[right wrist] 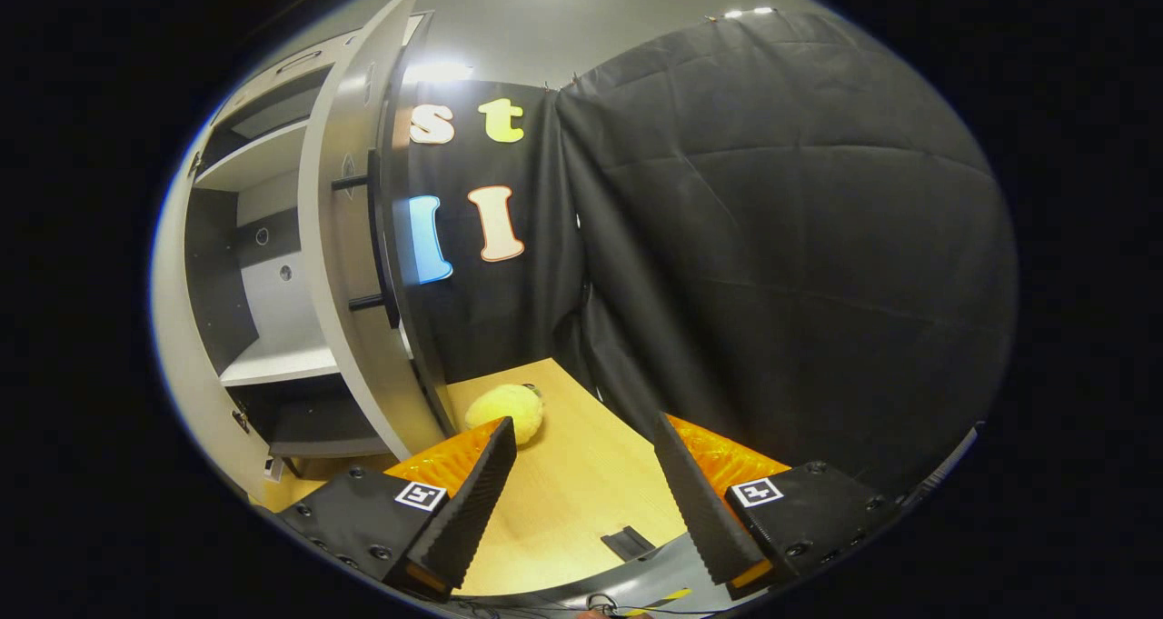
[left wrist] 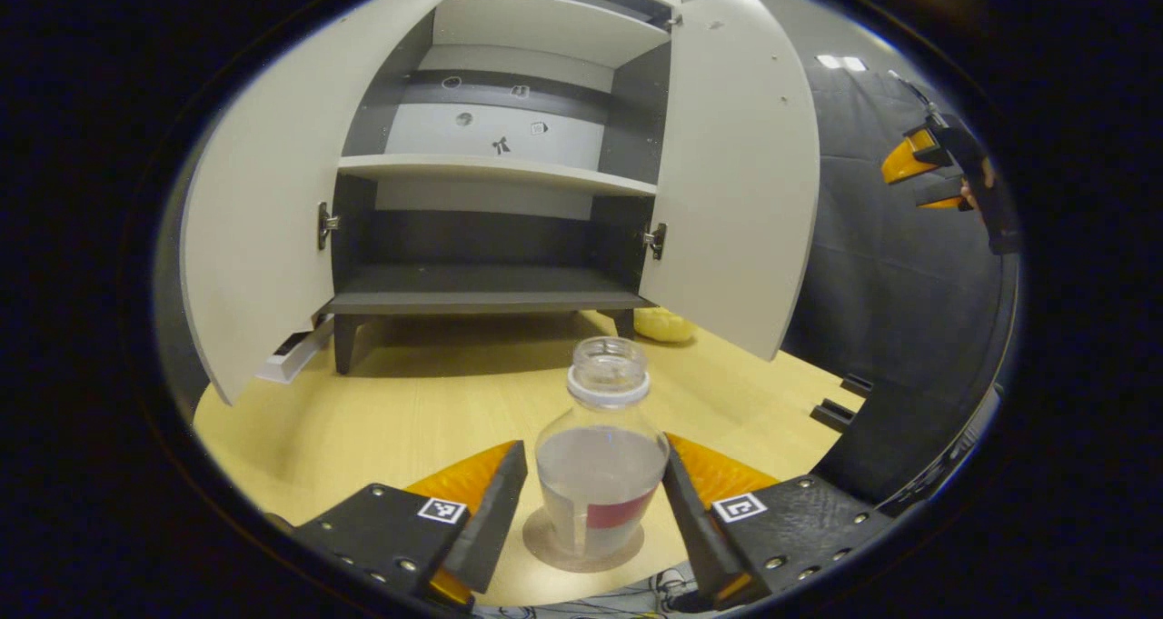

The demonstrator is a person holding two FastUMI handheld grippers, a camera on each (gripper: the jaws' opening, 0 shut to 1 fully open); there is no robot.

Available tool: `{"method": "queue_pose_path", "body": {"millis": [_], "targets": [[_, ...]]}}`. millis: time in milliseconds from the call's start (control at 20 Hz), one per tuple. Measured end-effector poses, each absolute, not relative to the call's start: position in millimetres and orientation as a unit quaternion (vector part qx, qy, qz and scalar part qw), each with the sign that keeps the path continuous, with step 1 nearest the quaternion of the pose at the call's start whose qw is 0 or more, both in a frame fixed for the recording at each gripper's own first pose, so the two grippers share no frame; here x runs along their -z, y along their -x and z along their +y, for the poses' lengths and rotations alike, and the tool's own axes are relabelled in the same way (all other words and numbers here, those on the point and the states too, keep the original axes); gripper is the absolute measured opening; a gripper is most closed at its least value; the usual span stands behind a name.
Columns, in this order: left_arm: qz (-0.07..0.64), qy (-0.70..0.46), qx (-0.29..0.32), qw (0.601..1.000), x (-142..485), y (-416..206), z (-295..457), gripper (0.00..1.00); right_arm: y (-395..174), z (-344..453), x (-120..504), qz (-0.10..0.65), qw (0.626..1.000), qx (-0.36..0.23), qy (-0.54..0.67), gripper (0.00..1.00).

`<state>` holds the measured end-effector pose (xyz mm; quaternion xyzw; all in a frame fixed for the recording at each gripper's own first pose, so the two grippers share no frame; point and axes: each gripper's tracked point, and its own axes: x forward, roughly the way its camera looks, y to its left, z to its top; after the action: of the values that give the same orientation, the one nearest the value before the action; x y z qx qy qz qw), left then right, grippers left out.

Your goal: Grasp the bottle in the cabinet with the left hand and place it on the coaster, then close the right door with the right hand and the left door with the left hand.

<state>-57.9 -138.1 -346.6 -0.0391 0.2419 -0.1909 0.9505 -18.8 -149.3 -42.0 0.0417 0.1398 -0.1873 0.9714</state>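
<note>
Fingers of left gripper [left wrist: 595,478] flank bottle [left wrist: 601,460], slightly apart from its sides; bottle stands upright on coaster [left wrist: 581,546], part-filled with clear liquid. Cabinet [left wrist: 495,169] doors open, shelves bare. Right gripper [right wrist: 584,478] wide open, holding nothing above tabletop [right wrist: 581,492].

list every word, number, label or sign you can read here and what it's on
No text is readable.
Clear plastic bottle: red label band, too blurred to read.
Small stickers on the grey cabinet's back panel: too small to read.
Square black-and-white markers: patterns, not words.
</note>
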Motion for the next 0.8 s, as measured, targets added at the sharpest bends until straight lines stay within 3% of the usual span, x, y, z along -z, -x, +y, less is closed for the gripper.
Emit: {"method": "queue_pose_path", "body": {"millis": [150,200,600,650,700,750,800], "targets": [[0.248,0.022,0.183,0.951,338.3,58.0,-141.4,0.98,0.1,-155.1,36.5,0.130,0.974,0.179,-0.047,0.98],[0.247,0.018,0.182,0.952,329.4,59.0,-143.2,0.93,-7.4,-156.6,35.5,0.125,0.975,0.175,-0.053,0.98],[0.189,0.054,0.141,0.970,198.0,53.0,-149.7,0.92,-58.5,-162.1,44.8,0.119,0.982,0.127,-0.071,0.98],[0.175,0.056,0.129,0.974,177.8,47.3,-146.3,0.97,-64.2,-163.5,40.0,0.114,0.983,0.121,-0.073,0.98],[0.162,0.056,0.115,0.978,157.1,39.9,-142.3,0.87,-70.0,-166.4,36.0,0.110,0.984,0.115,-0.075,0.98],[0.148,0.054,0.098,0.983,135.8,33.3,-136.4,0.97,-76.1,-168.6,30.4,0.104,0.986,0.107,-0.074,0.98],[0.136,0.049,0.078,0.986,115.4,24.6,-128.7,0.97,-81.9,-170.6,24.3,0.098,0.988,0.099,-0.072,0.98]]}}
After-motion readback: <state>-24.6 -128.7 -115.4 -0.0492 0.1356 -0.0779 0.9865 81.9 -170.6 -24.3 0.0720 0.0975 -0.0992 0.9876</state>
